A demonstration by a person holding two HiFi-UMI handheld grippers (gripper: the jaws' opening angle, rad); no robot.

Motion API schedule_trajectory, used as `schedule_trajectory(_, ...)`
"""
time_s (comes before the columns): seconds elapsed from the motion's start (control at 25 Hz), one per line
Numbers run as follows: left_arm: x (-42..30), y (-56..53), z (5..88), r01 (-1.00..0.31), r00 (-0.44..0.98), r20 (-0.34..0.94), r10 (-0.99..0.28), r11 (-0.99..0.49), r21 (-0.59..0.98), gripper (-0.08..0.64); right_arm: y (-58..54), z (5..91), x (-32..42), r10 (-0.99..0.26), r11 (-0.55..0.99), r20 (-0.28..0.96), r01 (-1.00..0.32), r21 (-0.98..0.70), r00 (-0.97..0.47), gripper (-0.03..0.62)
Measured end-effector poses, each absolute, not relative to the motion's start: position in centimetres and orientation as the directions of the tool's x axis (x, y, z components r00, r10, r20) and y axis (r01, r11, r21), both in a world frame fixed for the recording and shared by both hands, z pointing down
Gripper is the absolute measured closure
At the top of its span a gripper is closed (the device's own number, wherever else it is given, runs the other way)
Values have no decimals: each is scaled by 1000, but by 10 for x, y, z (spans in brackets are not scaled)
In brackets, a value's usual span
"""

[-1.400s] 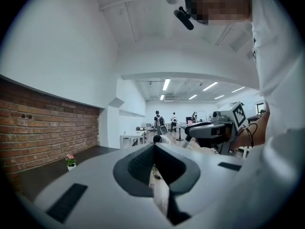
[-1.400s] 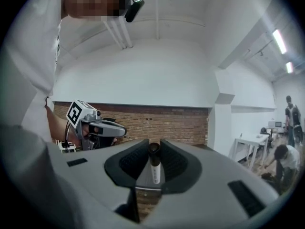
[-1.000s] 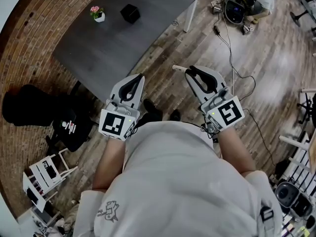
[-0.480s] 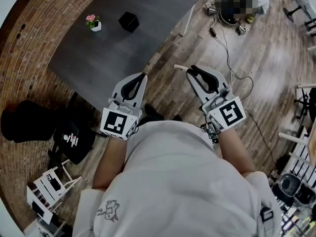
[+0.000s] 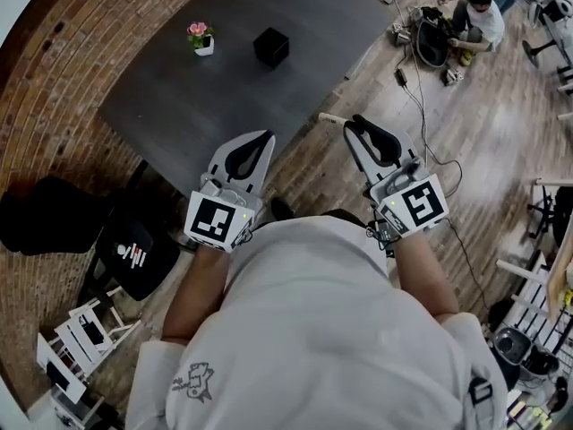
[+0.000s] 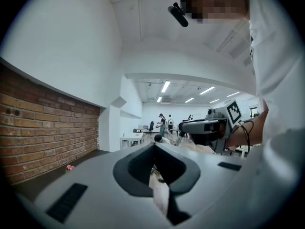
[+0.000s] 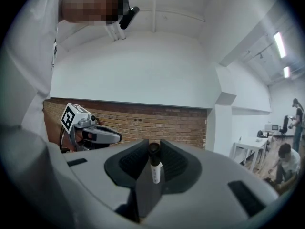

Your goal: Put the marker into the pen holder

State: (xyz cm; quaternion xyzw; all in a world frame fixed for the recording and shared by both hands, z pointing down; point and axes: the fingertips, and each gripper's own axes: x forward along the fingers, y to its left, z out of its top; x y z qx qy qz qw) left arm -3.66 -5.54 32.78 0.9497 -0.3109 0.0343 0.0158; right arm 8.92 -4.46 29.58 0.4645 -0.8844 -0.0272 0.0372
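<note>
Two grippers are out in front of me, and only one has work. My right gripper [image 5: 349,125] is clamped on the marker [image 7: 154,167], pinched right at the jaw tips. In the right gripper view its dark end shows uppermost. My left gripper [image 5: 267,138] has its jaws together with nothing between them.

The pen holder [image 5: 270,47], a black cube, sits on the grey table [image 5: 295,97], and I place everything else from it. The small flower pot [image 5: 203,39] stands near it on the same table. Both grippers are well short of the pen holder on my side of it. The marker is to its near right and looks to be over the wooden floor, not the table.

So I judge this to be the carry, with the pick done and the drop not yet begun. Next I need to bring the marker across the table edge until it is directly above the pen holder. Then I should line one end up with the opening, lower it inside and only then let the jaws part. From here I cannot make out how wide the opening is, so the final lining-up will need care.
</note>
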Motion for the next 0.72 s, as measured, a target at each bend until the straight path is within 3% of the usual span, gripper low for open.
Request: schedule_trajectory(0.72, -98, -94, 339, -696, 717, 87, -691, -716, 50, 549, -114, 308, 28, -731, 682, 86, -728, 68, -677, 512)
